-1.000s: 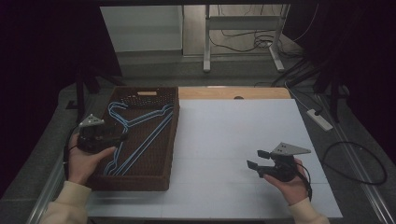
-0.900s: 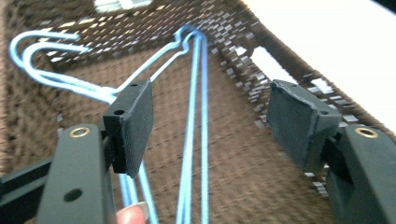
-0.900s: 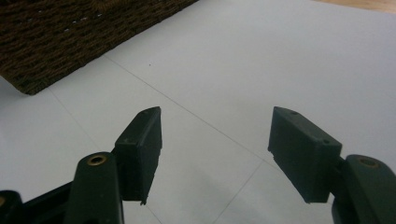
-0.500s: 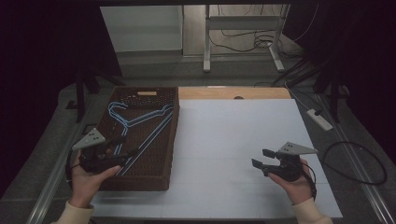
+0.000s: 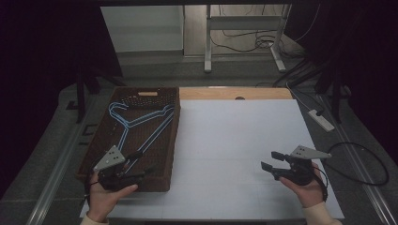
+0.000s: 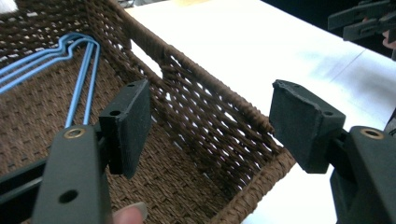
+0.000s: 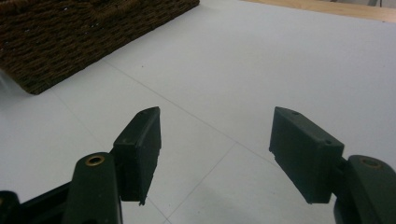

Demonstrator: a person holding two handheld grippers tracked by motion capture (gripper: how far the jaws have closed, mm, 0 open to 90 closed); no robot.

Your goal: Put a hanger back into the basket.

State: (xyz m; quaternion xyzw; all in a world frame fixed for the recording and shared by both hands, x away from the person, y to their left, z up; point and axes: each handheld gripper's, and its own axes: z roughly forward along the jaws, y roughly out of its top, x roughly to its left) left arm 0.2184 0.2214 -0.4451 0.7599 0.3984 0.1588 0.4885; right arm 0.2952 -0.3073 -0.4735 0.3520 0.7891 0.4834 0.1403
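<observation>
The blue hangers (image 5: 136, 124) lie flat in the brown woven basket (image 5: 155, 180) at the left of the white table (image 5: 234, 140). The left claw (image 6: 210, 121) hovers at the basket's near corner, jaws wide apart and empty. The right claw (image 7: 215, 149) gapes over bare table, well apart from the basket, holding nothing.

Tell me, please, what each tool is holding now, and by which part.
Nothing is held. The left tool is open above the basket corner, near the blue hangers but not touching them. The right tool is open over the white table.
</observation>
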